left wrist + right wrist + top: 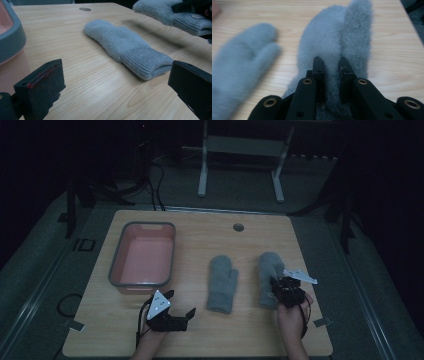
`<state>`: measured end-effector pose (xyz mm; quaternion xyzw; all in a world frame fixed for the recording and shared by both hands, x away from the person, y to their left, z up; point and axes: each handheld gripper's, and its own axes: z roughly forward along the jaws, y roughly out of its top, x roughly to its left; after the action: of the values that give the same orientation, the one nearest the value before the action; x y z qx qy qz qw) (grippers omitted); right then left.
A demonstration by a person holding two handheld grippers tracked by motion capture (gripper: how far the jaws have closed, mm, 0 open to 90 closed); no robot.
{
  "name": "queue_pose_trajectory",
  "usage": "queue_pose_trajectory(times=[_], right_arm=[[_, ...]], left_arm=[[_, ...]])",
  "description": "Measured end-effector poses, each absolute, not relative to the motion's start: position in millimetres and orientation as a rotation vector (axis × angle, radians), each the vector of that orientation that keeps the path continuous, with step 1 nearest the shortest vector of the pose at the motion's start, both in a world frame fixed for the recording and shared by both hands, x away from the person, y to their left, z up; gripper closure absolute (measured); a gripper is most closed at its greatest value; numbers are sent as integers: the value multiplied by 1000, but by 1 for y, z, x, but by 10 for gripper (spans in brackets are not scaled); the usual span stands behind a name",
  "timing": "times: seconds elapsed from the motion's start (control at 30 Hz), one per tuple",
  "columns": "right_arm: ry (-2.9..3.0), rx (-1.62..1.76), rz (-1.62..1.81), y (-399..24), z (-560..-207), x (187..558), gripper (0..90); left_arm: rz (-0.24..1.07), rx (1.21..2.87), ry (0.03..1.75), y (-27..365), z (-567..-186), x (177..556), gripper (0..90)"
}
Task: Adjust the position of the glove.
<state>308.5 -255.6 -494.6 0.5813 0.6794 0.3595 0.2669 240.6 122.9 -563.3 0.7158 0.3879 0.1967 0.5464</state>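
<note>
- The right gripper point(331, 65) is clamped on the right mitten point(337, 40): its jaws pinch a fold of grey fleece near the cuff, and the mitten's body runs straight ahead of them.
- In the high view that mitten point(270, 270) lies just ahead of the right gripper point(286, 289), its cuff end under the jaws; from the left gripper view its cuff looks lifted slightly off the table point(200, 330), though this is hard to be sure of.
- The left mitten point(222, 284) lies flat on the table, between the two grippers and touched by neither.
- The left gripper point(181, 304) rests on the table with its jaws wide apart and nothing between them; the left mitten point(127, 48) is ahead of it and to one side.
- The bin point(143, 256) stands just ahead of the left gripper, and nothing can be seen inside it.
- Judged from this, the work is at its start: one mitten is gripped, none is put away. Left to do, probably: carry the right mitten to the bin or onto its partner, then deal with the left one.
</note>
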Motion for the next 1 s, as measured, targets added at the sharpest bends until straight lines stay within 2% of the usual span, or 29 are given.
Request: queue_pose_trajectory(times=[0.37,0.73,1.0], right_arm=[[1891,1522,1055,-178,-476,307,801],[1970,1549,1103,-129,-492,310,799],[1975,1592,1085,-114,-513,314,775]], left_arm=[[473,1704,895,122,-561,239,9],[462,1698,882,123,-560,237,9],[450,1694,877,123,-559,237,9]])
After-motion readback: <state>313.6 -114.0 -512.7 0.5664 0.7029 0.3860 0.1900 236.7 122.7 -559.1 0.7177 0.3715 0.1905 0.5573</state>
